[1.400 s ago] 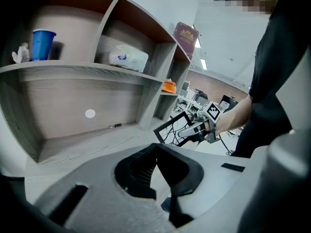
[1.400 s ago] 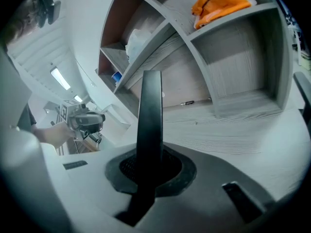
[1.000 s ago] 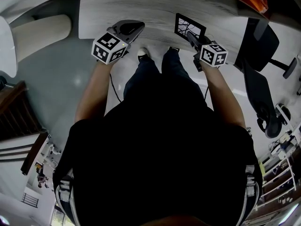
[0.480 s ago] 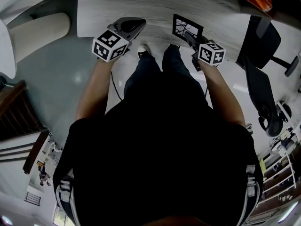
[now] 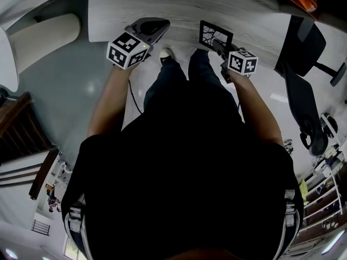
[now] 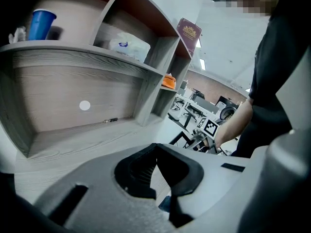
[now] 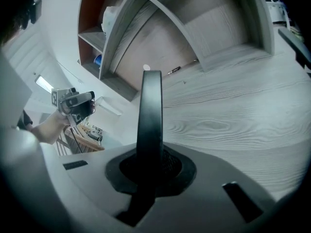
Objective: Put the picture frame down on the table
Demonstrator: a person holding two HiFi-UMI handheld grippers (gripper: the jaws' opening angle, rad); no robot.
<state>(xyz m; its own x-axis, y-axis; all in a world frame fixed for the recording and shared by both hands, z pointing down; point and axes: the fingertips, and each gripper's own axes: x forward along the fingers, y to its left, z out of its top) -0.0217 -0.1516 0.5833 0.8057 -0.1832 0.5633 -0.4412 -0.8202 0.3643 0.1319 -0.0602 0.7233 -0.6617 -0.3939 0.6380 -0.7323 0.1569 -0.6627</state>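
Clamping the picture frame (image 5: 209, 31) by its edge, the right gripper (image 5: 219, 42) is seen closed on it at the table's (image 5: 152, 4) near edge; contact with the wood cannot be told. The left gripper (image 5: 157, 27) is seen closed and empty at that same edge.

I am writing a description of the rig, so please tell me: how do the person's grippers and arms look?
Both the left gripper and the right gripper have grey shells with black jaw pads. Each carries a white marker cube, left and right, printed with black squares. A thin dark cable hangs near the left arm. The person wears a black short-sleeved top; the forearms are bare.
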